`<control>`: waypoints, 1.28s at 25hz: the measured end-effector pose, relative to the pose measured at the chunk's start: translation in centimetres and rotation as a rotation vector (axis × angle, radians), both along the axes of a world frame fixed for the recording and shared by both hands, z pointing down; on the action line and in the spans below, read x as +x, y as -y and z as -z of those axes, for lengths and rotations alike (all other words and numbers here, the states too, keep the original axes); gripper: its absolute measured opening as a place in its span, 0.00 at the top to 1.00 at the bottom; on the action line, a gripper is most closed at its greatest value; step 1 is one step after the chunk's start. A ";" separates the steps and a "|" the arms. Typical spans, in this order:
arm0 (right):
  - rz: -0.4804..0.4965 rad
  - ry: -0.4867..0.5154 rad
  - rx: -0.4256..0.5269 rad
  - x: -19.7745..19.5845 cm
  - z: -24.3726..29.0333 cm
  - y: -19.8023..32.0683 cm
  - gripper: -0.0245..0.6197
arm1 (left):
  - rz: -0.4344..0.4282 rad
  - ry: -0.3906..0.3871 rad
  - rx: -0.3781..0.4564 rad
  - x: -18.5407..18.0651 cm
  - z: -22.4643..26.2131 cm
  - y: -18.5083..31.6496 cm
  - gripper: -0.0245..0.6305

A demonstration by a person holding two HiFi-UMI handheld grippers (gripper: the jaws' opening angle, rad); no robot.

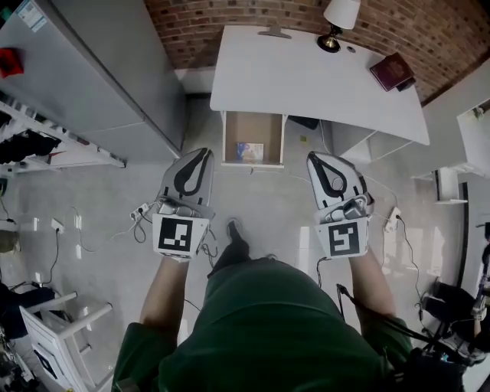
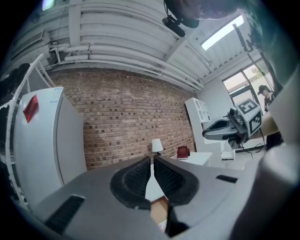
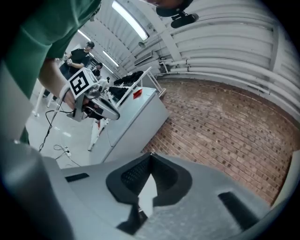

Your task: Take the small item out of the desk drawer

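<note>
The white desk (image 1: 306,76) stands against the brick wall with its drawer (image 1: 253,129) pulled open toward me. A small bluish printed item (image 1: 249,151) lies at the drawer's front edge. My left gripper (image 1: 204,151) hovers above the floor, just left of the drawer front. My right gripper (image 1: 314,155) hovers just right of it. Both are shut with nothing between their pads. In the left gripper view the fingertips (image 2: 152,160) meet, with the drawer (image 2: 159,209) below them. The right gripper view shows its jaws (image 3: 150,155) touching too.
A lamp (image 1: 340,18) and a red book (image 1: 392,71) sit on the desk. A tall grey cabinet (image 1: 99,69) stands at the left, a white chair (image 1: 61,329) at the lower left. Cables and a power strip (image 1: 140,211) lie on the floor.
</note>
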State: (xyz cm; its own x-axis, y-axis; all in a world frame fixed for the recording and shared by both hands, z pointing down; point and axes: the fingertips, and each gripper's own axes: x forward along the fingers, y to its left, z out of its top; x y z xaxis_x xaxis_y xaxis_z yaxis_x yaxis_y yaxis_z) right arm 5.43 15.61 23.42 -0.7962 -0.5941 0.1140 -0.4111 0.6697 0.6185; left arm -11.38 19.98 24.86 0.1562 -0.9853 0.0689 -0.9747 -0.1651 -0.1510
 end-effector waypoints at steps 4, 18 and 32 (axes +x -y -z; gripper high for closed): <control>-0.084 0.042 0.010 -2.5 -0.1 4.2 0.96 | -0.040 -0.002 -0.007 -3.6 -1.6 3.8 0.93; -0.231 0.105 -0.330 -2.5 -7.9 12.3 0.96 | -0.248 0.061 -0.227 -3.9 -13.2 14.2 0.91; -0.120 0.109 -0.555 0.1 -17.4 18.2 0.96 | -0.304 0.268 -0.551 0.0 -26.4 21.8 0.74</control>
